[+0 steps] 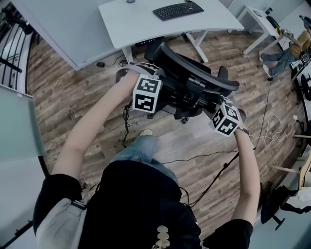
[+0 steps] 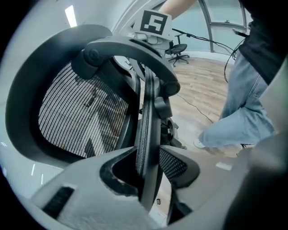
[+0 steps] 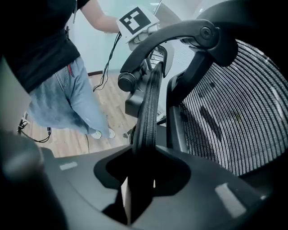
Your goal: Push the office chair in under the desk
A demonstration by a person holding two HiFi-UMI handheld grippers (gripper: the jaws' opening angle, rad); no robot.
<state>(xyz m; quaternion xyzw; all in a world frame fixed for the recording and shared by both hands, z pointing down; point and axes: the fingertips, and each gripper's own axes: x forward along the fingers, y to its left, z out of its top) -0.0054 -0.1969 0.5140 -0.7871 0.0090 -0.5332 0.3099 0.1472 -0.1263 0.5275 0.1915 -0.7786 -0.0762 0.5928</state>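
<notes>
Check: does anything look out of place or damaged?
Nothing damaged or spilled. The black mesh office chair stands out from the white desk, and a loose black cable trails across the wood floor beside its base.

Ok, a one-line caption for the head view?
The left gripper and right gripper hold the office chair by its backrest edges, facing the white desk.

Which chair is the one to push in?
Find the white desk with the black keyboard. Before it stands the black office chair with a mesh back. It alone has its backrest rim clamped by the left gripper and the right gripper.
</notes>
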